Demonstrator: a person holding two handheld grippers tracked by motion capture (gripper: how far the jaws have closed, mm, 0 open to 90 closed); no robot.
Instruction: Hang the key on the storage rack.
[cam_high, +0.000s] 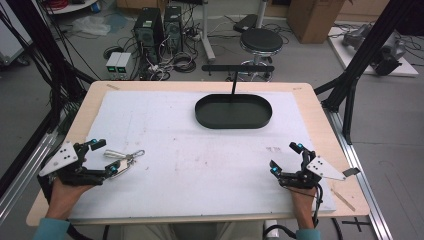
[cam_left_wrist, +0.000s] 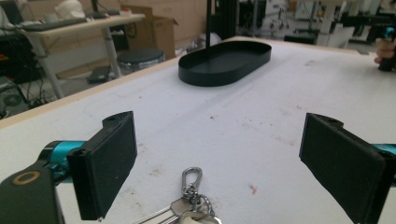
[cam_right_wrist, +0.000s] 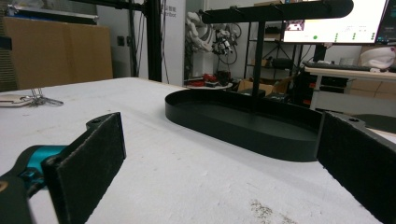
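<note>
A bunch of keys (cam_high: 122, 158) with a silver carabiner clip lies on the white mat near the table's left side. My left gripper (cam_high: 105, 156) stands open around its near end, the jaws on either side and not touching it. In the left gripper view the keys (cam_left_wrist: 189, 205) lie low in the gap between the two black pads (cam_left_wrist: 109, 158). My right gripper (cam_high: 285, 159) rests open near the table's right front, with nothing between its jaws. A black oval tray (cam_high: 233, 111) with a T-shaped hanger post (cam_high: 234, 80) sits at the back centre; the tray (cam_right_wrist: 243, 126) lies ahead in the right gripper view.
The white mat (cam_high: 200, 155) covers most of the wooden table (cam_high: 320, 120). Beyond the far edge stand a black stool (cam_high: 261, 41), computer towers (cam_high: 159, 27) and cables on the floor. Black frame struts (cam_high: 362, 55) rise at both sides.
</note>
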